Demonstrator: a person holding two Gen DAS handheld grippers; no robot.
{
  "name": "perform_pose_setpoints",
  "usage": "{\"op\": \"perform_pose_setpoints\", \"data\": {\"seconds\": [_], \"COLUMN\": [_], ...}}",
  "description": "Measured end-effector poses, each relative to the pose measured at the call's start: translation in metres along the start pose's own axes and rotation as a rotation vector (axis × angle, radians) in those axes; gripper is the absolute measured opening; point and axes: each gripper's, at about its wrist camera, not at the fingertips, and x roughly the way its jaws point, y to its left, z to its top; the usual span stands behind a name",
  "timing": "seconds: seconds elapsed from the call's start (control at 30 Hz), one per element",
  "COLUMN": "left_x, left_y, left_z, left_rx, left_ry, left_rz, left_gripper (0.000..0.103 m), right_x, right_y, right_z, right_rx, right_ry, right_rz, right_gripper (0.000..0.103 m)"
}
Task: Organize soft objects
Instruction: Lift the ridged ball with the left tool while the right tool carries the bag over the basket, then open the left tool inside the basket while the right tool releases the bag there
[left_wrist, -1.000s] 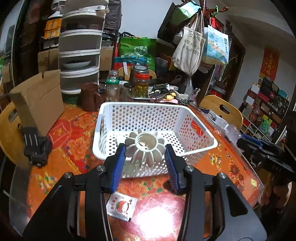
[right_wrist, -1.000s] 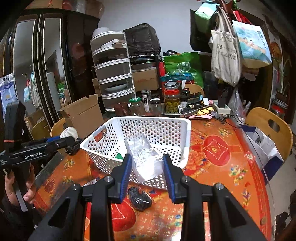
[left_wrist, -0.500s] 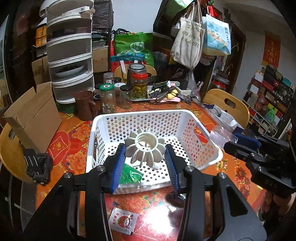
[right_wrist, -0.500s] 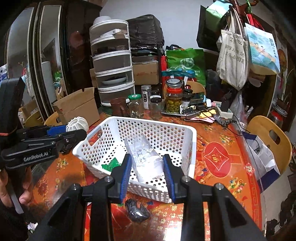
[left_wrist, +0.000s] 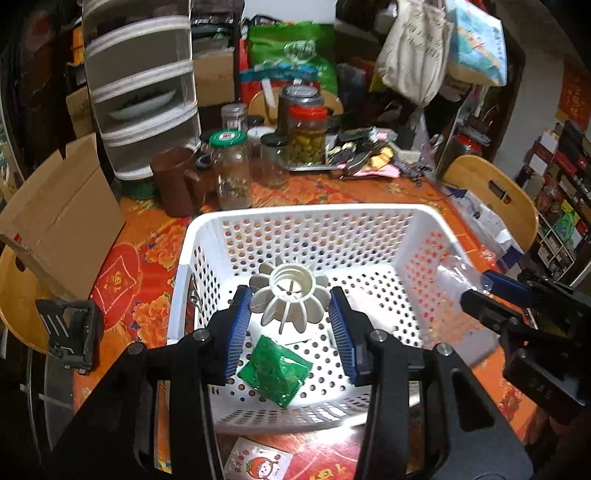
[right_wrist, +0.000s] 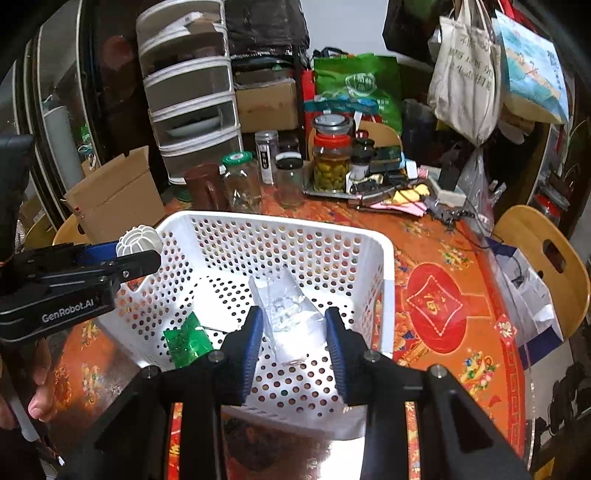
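Your left gripper pinches one white fluted piece, open end facing you, above the one white basket. Below it lies one green packet. Your right gripper clamps one clear bag, long axis pointing away.

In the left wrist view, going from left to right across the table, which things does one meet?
Cardboard box → black clip-like object → brown mug → green packet in the white basket → white fluted object held in the left gripper → clear plastic bag in the right gripper.
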Motion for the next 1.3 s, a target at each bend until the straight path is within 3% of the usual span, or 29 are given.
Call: {"op": "perform_pose_setpoints", "data": {"seconds": [0.37, 0.7, 0.87, 0.93, 1.0, 1.07, 1.23, 1.3], "left_x": [0.062, 0.087, 0.089, 0.087, 0.083, 0.077, 0.049, 0.033], "left_y": [0.008, 0.006, 0.005, 0.005, 0.005, 0.004, 0.007, 0.007], "left_z": [-0.004, -0.011, -0.014, -0.014, -0.014, -0.013, -0.013, -0.013], "left_rx": [0.028, 0.042, 0.044, 0.048, 0.046, 0.043, 0.044, 0.054], "left_ry": [0.126, 0.174, 0.170, 0.158, 0.145, 0.126, 0.062, 0.029], "left_rz": [0.044, 0.061, 0.049, 0.050, 0.044, 0.042, 0.033, 0.021], "left_gripper": [0.040, 0.040, 0.041, 0.045, 0.064, 0.077, 0.091, 0.103], "right_x": [0.052, 0.080, 0.079, 0.076, 0.072, 0.068, 0.046, 0.034], "right_y": [0.007, 0.011, 0.010, 0.011, 0.011, 0.010, 0.006, 0.004], "right_z": [0.002, -0.004, -0.005, -0.004, -0.003, -0.003, -0.005, -0.006], "right_rx": [-0.037, -0.045, -0.031, -0.030, -0.028, -0.023, -0.018, -0.017], "right_ry": [0.124, 0.195, 0.182, 0.171, 0.155, 0.145, 0.100, 0.077], "right_rz": [-0.046, -0.039, -0.032, -0.024, -0.020, -0.017, -0.010, -0.007], "right_gripper": [0.033, 0.036, 0.038, 0.055, 0.064, 0.067, 0.069, 0.074]}}
